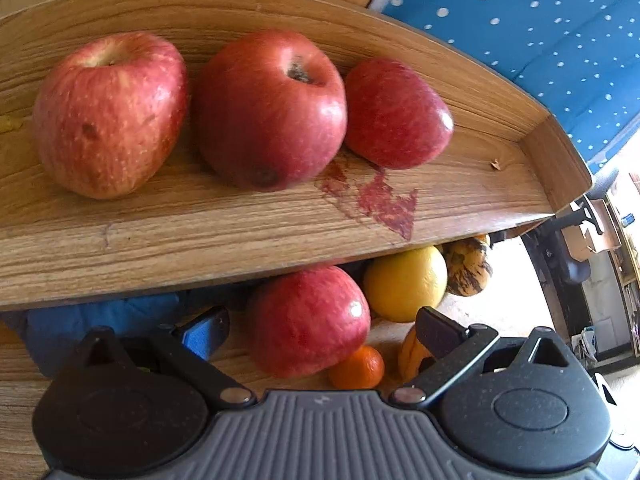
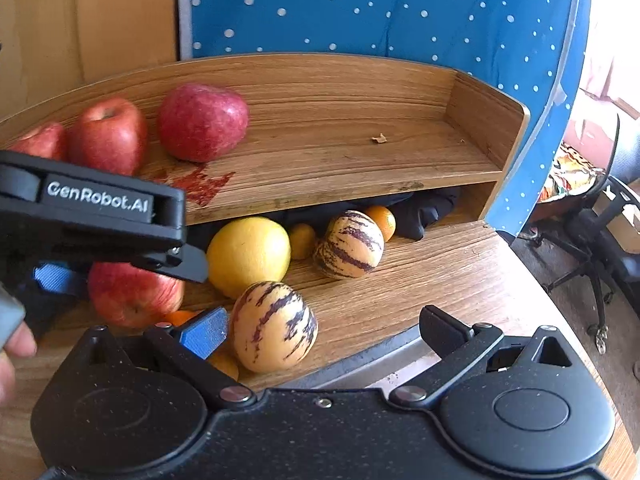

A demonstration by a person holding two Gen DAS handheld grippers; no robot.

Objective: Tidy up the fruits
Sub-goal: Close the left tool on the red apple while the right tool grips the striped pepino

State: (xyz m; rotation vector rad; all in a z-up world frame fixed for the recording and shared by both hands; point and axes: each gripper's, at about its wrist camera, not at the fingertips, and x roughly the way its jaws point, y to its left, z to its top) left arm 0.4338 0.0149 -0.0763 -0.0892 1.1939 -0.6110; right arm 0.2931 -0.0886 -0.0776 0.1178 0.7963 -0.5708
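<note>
On the shelf (image 2: pixel 320 160) we saw three apples (image 1: pixel 270 108); both hand-held grippers, left (image 1: pixel 320 332) and right (image 2: pixel 320 332), gaped apart, empty.

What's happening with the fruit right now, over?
Left gripper open around an apple on the table. Right gripper open, nearing a striped melon. Three apples on the shelf. Nothing blocking.

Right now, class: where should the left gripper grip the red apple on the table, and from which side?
Grip the red apple across its widest middle, coming straight from the front; the open left gripper already brackets its round flanks.
</note>
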